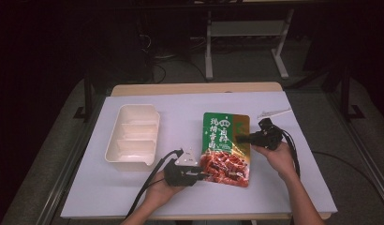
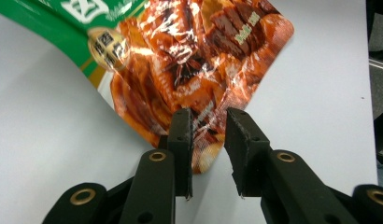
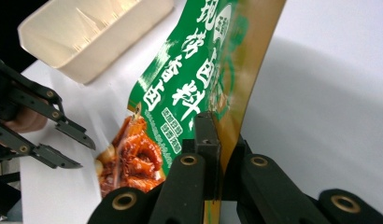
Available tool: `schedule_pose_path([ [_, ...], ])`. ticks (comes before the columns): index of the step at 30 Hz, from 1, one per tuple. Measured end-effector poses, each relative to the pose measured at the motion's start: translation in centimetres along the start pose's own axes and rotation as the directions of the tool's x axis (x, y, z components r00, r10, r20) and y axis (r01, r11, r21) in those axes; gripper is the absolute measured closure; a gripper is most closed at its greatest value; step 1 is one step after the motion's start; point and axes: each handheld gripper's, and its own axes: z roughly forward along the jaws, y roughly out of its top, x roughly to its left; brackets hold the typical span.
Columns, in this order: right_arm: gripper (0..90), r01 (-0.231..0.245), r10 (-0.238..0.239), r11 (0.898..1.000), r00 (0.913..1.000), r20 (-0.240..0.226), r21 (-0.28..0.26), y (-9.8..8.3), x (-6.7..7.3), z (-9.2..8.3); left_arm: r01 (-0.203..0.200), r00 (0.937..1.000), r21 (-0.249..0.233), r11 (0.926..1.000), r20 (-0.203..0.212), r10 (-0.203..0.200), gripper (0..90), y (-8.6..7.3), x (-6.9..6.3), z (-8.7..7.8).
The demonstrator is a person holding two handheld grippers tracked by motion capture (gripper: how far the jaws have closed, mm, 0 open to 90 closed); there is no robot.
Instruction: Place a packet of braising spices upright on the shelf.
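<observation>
**Right claw has the packet, left claw lets go**

The green and red food packet [image 1: 226, 149] sits right of the middle of the table [image 1: 77, 197], toward the near edge, and it's coming up by its right side. The right gripper [image 1: 241, 138] is pressed tight on that edge; in the right gripper view the foil rises straight out from between the black jaws. Over at the packet's near left corner, the left gripper [image 1: 203, 175] is spread, with the corner lying between its jaws and, in the left gripper view, a clear gap beside one pad.

The step looks like a handover of the whole packet to the right hand. To do it well, I'd back the left claw straight out so neither jaw snags the crinkly corner. The right grip is on a thin edge, so a slow lift should stop the limp packet swinging or slipping. The cream divided tray [image 1: 134, 136] waits well apart near the table's left edge.
</observation>
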Motion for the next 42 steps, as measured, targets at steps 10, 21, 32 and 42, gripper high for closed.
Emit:
schedule_pose_path([
  [10, 89.6, 0.066, -0.066, 0.997, 0.9978, 0.001, -0.031, 1.7, 2.4, -1.3, 0.008, 1.0, -0.031, 0.9995, 0.002, -0.008, 66.3, -1.0, -0.5, -1.3],
  [21, 89.7, 0.142, -0.142, 0.985, 0.9899, 0.006, -0.093, 3.5, 4.8, -2.8, 0.022, 0.9993, -0.067, 0.9975, -0.028, -0.024, 50.6, -2.5, -0.6, -2.8],
  [32, 89.8, 0.19, -0.187, 0.974, 0.9818, 0.034, -0.122, 5.3, 6.8, -2.5, 0.019, 0.9994, -0.085, 0.9962, -0.029, -0.022, 40.4, -3.6, -1.7, -4.3],
  [42, 89.8, 0.206, -0.206, 0.965, 0.9784, 0.02, -0.16, 7.2, 8.0, -1.3, 0.016, 0.9995, -0.091, 0.9957, -0.027, -0.019, 36.4, -4.6, -2.0, -5.2],
])
